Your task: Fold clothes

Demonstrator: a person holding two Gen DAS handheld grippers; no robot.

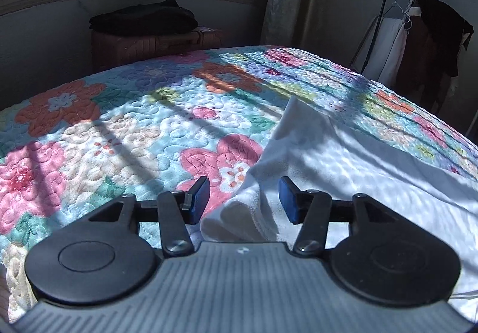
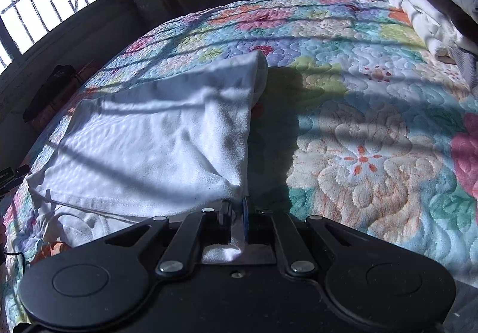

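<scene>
A white garment (image 1: 343, 165) lies partly folded on the floral quilt (image 1: 119, 129) of the bed. In the left wrist view my left gripper (image 1: 243, 200) is open, its blue pads (image 1: 200, 198) either side of a bunched corner of the garment, not closed on it. In the right wrist view the white garment (image 2: 155, 150) spreads to the left, and my right gripper (image 2: 238, 213) is shut on its near right corner, lifting the edge slightly off the quilt (image 2: 373, 153).
A pile of white folded laundry (image 2: 433, 4) sits at the far right of the bed. A dark bundle (image 1: 143, 17) rests on a brown case below the window. A clothes rack (image 1: 418, 34) with hanging garments stands beyond the bed's far right corner.
</scene>
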